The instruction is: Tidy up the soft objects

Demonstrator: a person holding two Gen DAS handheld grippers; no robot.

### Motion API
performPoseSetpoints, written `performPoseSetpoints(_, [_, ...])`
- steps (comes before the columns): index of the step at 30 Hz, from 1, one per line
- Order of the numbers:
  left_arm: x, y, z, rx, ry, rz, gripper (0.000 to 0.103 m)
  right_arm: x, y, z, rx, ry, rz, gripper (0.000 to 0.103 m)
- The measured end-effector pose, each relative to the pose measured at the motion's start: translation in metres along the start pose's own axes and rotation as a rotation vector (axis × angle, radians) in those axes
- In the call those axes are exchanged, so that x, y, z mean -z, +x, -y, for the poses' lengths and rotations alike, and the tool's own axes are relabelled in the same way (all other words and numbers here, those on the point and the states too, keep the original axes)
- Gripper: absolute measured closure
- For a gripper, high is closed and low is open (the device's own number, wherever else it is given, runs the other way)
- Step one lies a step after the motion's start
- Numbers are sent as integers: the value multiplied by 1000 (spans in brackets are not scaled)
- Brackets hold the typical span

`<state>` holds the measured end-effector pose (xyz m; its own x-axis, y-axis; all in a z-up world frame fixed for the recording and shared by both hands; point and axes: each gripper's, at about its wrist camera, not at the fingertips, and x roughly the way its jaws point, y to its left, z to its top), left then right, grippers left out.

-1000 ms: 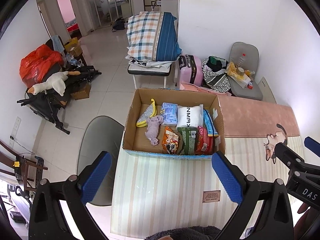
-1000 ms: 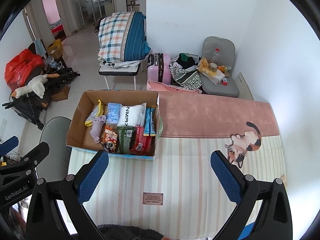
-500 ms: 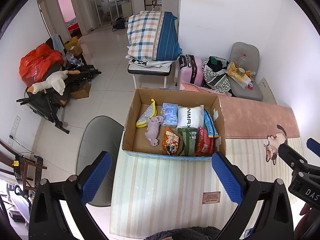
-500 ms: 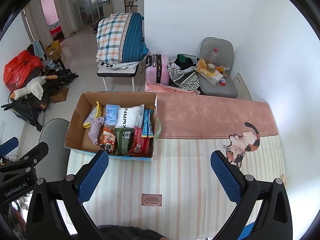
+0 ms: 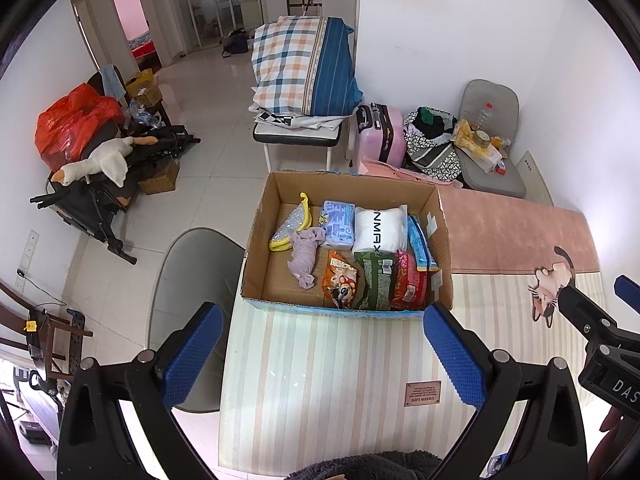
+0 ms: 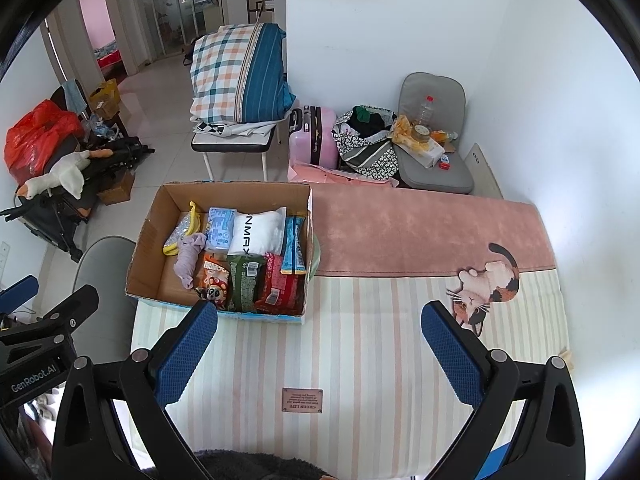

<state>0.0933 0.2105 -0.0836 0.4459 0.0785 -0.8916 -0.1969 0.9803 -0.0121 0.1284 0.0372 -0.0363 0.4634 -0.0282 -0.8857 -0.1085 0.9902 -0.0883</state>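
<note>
A cardboard box [image 5: 256, 236] [image 6: 146, 236] stands on a striped mat [image 5: 328, 364] [image 6: 360, 352]. In it lie a white pillow pack [image 5: 380, 228] [image 6: 258, 234], a lilac cloth [image 5: 304, 256] [image 6: 188, 256], a blue pack [image 5: 338, 224], a yellow-edged pouch [image 5: 290, 226] and snack bags [image 5: 376, 280] [image 6: 246, 280]. My left gripper [image 5: 320, 344] is open and empty, above the mat just in front of the box. My right gripper [image 6: 320, 344] is open and empty, to the right of the box front.
A pink mat [image 6: 420, 228] lies beyond the striped one, with a cat picture [image 6: 486, 288]. A grey chair [image 5: 188, 276] stands left of the table. A bench with a plaid pillow [image 5: 304, 68], a pink suitcase [image 5: 380, 132] and bags sit behind.
Both views have shifted slightly; the box sits a little further left in the right wrist view. Both grippers stay open and empty.
</note>
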Motion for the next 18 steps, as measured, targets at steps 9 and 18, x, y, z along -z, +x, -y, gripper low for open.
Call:
performPoseSetpoints(9, [-1,2,2,1,-1,2,0,0,-1,1,-1,3,5,0])
performPoseSetpoints(18, [-1,2,3,2,-1,2,0,-5,-5,2,0,17,12,0])
